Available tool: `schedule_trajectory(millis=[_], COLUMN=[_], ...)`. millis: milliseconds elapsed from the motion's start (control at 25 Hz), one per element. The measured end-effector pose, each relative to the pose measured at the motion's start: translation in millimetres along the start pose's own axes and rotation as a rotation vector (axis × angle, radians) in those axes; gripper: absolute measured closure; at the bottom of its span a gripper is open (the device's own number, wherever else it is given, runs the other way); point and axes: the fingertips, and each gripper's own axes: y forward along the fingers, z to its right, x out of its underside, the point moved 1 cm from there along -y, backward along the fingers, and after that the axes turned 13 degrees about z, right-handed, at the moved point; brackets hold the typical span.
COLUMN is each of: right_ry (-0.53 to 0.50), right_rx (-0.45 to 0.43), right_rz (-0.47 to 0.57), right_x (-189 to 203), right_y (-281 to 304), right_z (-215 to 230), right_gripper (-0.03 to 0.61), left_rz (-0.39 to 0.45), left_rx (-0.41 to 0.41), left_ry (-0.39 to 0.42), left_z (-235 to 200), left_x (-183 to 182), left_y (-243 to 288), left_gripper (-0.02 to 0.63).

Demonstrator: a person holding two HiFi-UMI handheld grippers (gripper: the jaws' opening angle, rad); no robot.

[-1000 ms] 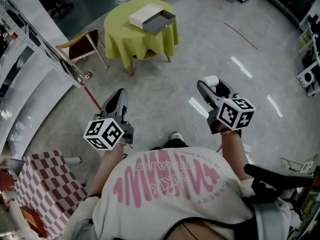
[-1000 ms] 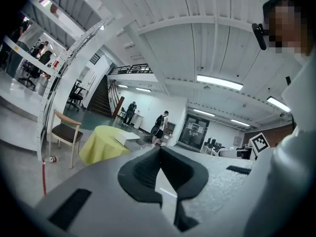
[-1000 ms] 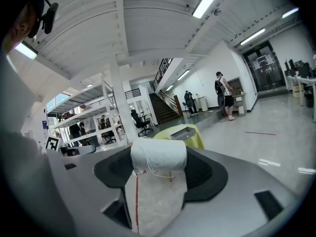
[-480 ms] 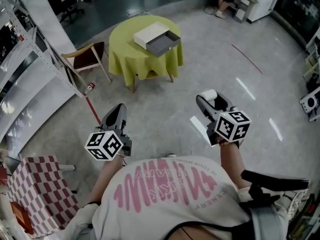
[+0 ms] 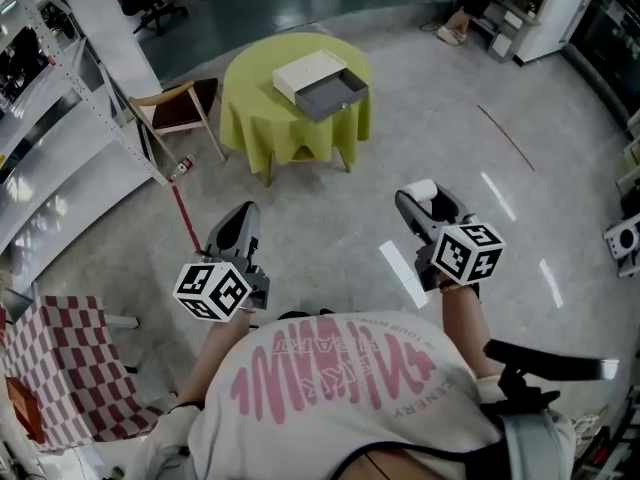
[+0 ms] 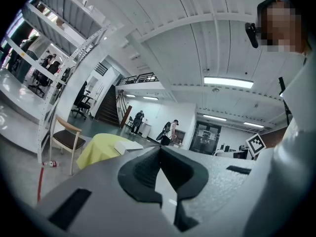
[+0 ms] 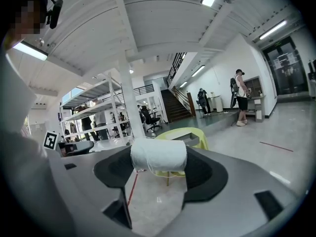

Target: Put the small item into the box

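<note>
As right claw (image 7: 159, 158) pinches spool (image 7: 158, 152), half-open

You stand on glossy grey floor (image 5: 330, 198). Upper centre: round lime-clothed table (image 5: 250, 93), wooden chair (image 5: 183, 110) at its left.

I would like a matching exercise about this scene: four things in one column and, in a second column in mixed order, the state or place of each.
Things:
1. left hand-held gripper
2. right hand-held gripper
3. box
4. chair

States or places:
A. shut on a white spool of thread
B. on the floor beside the table
C. jaws together, nothing between them
D. on the yellow-green table, its grey drawer pulled out

Right pairs: 1-C, 2-A, 3-D, 4-B
</note>
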Motion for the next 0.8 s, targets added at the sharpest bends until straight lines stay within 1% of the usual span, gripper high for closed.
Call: schedule_trajectory(millis=[120,200,280,360,480,680,800], right_ry=[0.015,0.029,0.036,0.036,0.045,0.044,0.031], right_rx=[-0.025,-0.050,-0.065,-0.068,-0.061,-0.053,-0.056], right_rz=[0.004,0.015,0.013,0.000,-0.014,-0.015,-0.022], right_x=[5,8,12,16,22,21,20], right_y=[3,6,10,14,23,44,60], right_z=[5,6,7,10,14,17,21], right_gripper=[0.278,0.278,0.278,0.278,0.278,0.278,0.278], left_rz=[-0.020,-0.043,-0.047,-0.049,-0.056,-0.048,-0.034], left_rx=[-0.006,-0.001,-0.013,-0.024,-0.017,0.007,-0.002], left_ry=[0.001,0.024,0.038,0.040,0.039,0.030,0.021], left_z=[2,2,-2,-7,-10,-19,-33], left_x=[12,18,19,21,26,25,26], left_y=[-2,-2,1,6,16,43,62], left_gripper=[0.606,0.607,0.607,0.607,0.606,0.607,0.607])
